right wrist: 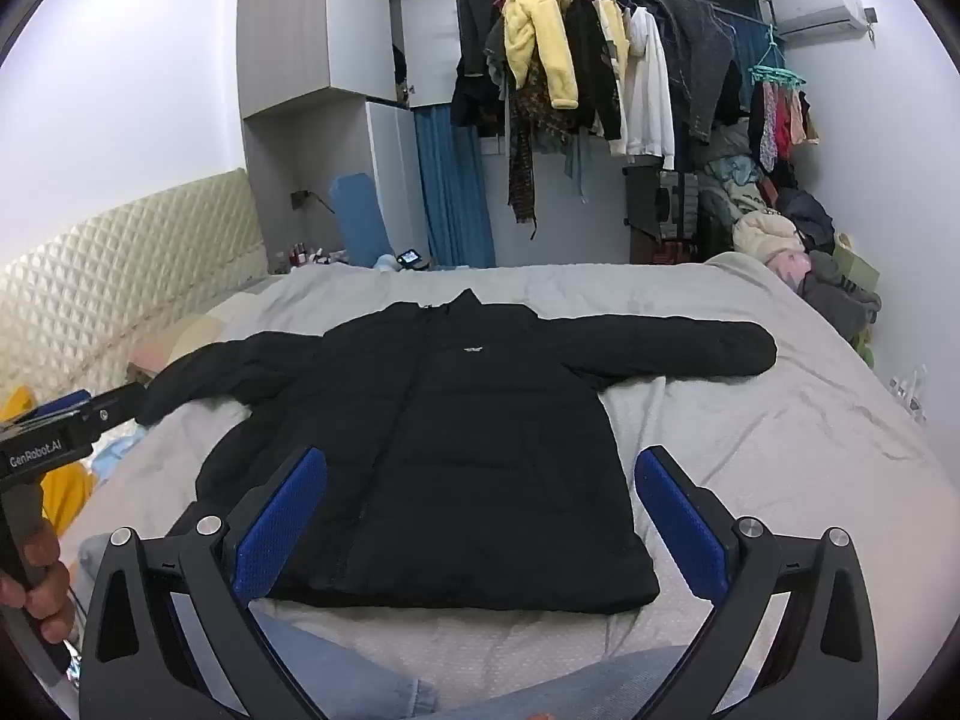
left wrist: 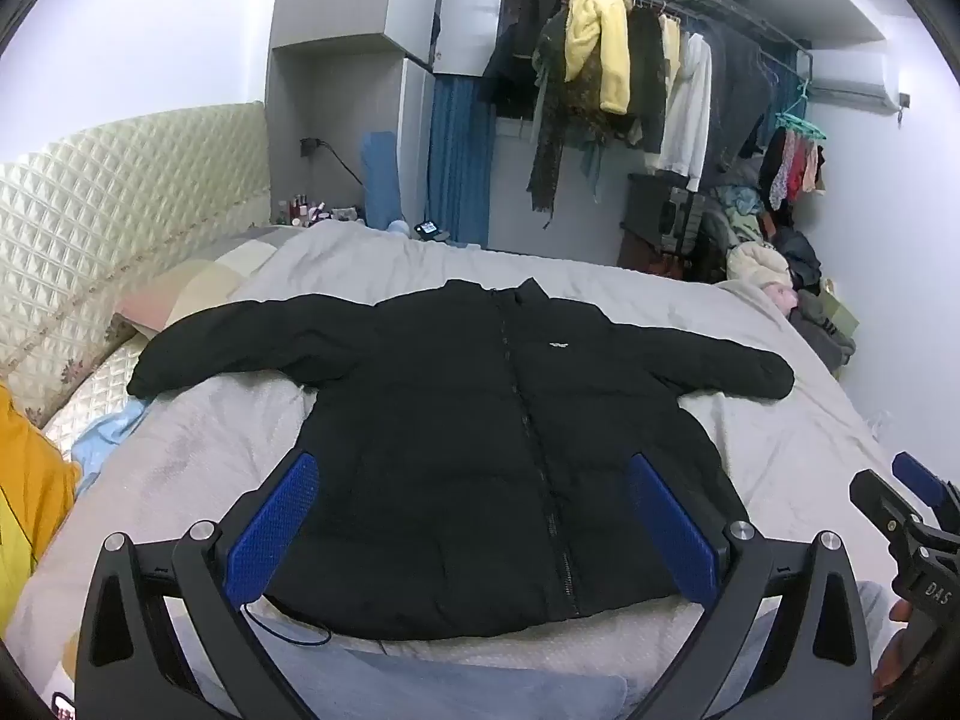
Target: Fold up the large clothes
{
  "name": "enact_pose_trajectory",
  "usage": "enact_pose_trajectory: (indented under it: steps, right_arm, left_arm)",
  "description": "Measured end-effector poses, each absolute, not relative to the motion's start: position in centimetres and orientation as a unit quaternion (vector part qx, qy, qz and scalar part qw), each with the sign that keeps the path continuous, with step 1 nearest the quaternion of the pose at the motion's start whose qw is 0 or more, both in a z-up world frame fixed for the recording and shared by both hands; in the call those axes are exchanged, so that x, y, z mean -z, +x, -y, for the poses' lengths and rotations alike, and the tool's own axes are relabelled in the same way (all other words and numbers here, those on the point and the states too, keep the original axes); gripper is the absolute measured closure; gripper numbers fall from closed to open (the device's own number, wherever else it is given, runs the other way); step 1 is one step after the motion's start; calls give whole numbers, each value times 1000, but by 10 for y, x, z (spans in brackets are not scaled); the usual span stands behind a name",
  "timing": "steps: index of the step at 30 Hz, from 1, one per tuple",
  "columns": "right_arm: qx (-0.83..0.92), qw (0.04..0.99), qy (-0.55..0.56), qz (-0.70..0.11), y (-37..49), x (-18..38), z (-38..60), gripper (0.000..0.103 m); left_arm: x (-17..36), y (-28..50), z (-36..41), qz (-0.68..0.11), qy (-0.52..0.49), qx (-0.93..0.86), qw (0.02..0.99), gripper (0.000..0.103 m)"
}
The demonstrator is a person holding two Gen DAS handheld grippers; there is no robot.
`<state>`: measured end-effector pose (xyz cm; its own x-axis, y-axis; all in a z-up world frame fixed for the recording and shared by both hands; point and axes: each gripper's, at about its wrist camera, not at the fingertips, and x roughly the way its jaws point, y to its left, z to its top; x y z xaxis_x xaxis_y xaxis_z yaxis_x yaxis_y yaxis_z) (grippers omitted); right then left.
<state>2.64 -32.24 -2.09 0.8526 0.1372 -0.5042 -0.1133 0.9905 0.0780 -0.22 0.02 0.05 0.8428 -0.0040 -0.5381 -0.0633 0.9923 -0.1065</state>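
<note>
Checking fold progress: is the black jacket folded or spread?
Spread: the black jacket lies flat on the bed, front up, both sleeves stretched outward.

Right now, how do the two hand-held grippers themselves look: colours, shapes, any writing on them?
The left hand-held gripper and the right hand-held gripper share one design: black arched frames, silver round bolts, and long flat fingers with blue textured pads. The left body carries white "GenRobot.AI" lettering in the right wrist view; the right shows "DAS" in the left wrist view. A thin black cord loops below the left.

Matt black puffer jacket [left wrist: 480,432], seemingly nylon; soft grey cloth bedspread [left wrist: 780,420]; quilted, slightly glossy headboard [left wrist: 108,198].
</note>
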Motion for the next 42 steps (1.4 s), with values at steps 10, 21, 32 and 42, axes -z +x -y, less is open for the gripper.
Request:
enact_pose_trajectory:
  steps: [10, 21, 32, 42]
  right_arm:
    - [-64, 960, 26, -273, 26, 15, 325, 0]
    - [-61, 959, 26, -276, 28, 19, 328, 0]
    - [-59, 958, 27, -278, 30, 24, 331, 0]
    - [-54, 959, 24, -279, 32, 26, 332, 0]
  left_arm:
    - [-2, -1, 6, -288, -52, -18, 956, 0]
    - [1, -2, 9, -290, -50, -16, 956, 0]
    - [2, -1, 10, -291, -51, -11, 955, 0]
    - [4, 0, 8, -291, -55, -8, 955, 0]
